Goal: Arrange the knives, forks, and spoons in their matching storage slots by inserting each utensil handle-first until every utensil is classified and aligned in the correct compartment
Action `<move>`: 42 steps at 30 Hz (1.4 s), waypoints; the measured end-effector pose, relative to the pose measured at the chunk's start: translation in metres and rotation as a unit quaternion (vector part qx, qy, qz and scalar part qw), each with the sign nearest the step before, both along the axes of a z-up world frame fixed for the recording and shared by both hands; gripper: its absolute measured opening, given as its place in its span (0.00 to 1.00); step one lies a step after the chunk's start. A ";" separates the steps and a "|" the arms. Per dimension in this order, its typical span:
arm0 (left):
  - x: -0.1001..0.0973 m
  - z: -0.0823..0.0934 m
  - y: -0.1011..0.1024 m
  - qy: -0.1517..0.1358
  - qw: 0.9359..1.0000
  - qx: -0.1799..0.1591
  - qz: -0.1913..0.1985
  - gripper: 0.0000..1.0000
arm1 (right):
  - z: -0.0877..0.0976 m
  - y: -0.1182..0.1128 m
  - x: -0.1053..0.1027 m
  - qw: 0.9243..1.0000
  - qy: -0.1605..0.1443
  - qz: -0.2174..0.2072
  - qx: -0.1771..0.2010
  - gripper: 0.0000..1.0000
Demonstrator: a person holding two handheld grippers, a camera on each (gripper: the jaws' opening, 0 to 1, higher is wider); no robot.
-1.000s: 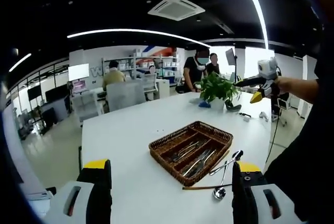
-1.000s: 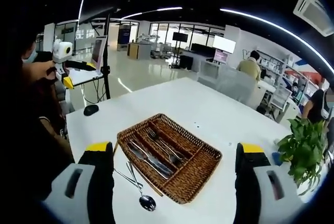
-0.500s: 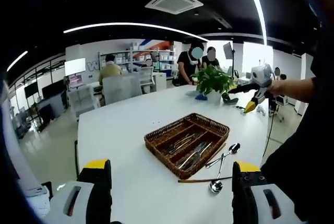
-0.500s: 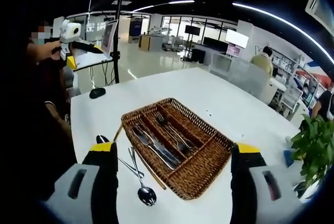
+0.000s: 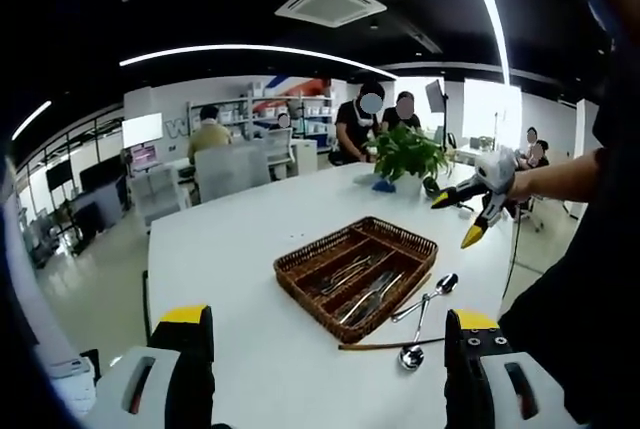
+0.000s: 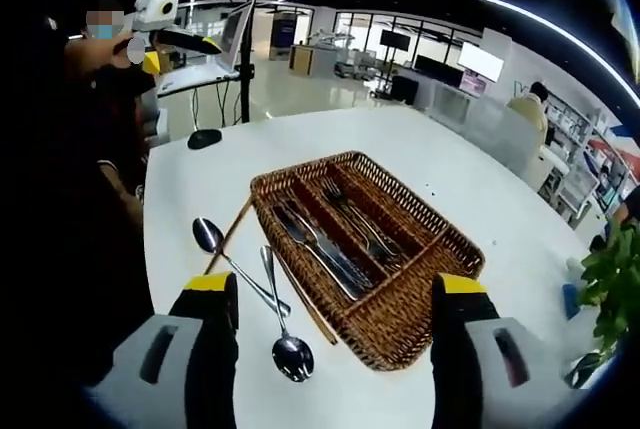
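— Our right gripper (image 6: 335,314) hangs over the wicker cutlery tray (image 6: 420,294), jaws spread, nothing in them. The left gripper (image 5: 325,349)?

— Also released and empty, held back from the white table (image 5: 230,239), we think for an overview.

— Two spoons (image 6: 270,299) lie crossed on the table just beside the tray's long side, a chopstick (image 6: 300,304) between. Knives and forks lie lengthwise in the slots.

— One spoon's bowl faces us, the other's away.

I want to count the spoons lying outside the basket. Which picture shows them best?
The right gripper view: the two shiny metal spoons lie crossed, near and large, on the white table beside the brown wicker basket. The left gripper view shows the same spoons smaller and farther away.
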State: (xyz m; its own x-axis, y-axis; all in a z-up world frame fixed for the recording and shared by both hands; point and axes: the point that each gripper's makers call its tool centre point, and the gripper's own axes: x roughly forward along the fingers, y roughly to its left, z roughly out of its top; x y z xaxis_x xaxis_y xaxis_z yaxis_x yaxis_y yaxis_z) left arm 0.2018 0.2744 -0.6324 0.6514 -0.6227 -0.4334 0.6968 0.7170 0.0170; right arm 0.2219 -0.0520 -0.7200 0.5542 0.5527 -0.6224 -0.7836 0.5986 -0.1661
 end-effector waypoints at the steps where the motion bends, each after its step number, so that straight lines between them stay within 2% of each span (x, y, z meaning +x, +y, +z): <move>1: -0.001 0.001 0.000 0.001 1.000 -0.001 0.000 1.00 | -0.001 0.001 0.000 1.000 0.002 0.000 0.001 0.81; 4: -0.001 0.002 0.002 -0.001 1.000 -0.007 0.004 1.00 | -0.015 0.005 0.000 1.000 0.006 -0.001 0.001 0.75; 6: 0.000 0.002 0.004 -0.002 1.000 -0.010 0.008 1.00 | -0.035 0.006 -0.004 1.000 0.023 -0.002 -0.010 0.70; 8: 0.000 0.002 0.006 -0.001 1.000 -0.011 0.010 1.00 | -0.051 0.008 -0.008 0.999 0.034 0.002 -0.016 0.71; 11: -0.003 0.004 0.006 -0.003 1.000 -0.009 0.012 1.00 | -0.065 0.011 -0.011 0.999 0.046 0.005 -0.025 0.73; 18: -0.007 0.002 0.013 0.002 1.000 -0.007 0.019 1.00 | -0.079 0.017 -0.013 0.997 0.060 0.025 -0.029 0.68; 25: -0.010 0.003 0.016 0.004 1.000 -0.005 0.025 1.00 | -0.096 0.023 -0.017 0.996 0.077 0.042 -0.030 0.59; 32: -0.014 -0.001 0.021 0.010 1.000 0.001 0.025 1.00 | -0.116 0.021 -0.023 0.993 0.106 0.044 -0.036 0.43; 36: -0.016 0.000 0.019 0.011 1.000 0.003 0.024 1.00 | -0.125 0.020 -0.024 0.991 0.112 0.050 -0.046 0.40; 42: -0.017 0.002 0.019 0.011 1.000 0.004 0.025 1.00 | -0.132 0.018 -0.026 0.990 0.121 0.055 -0.050 0.26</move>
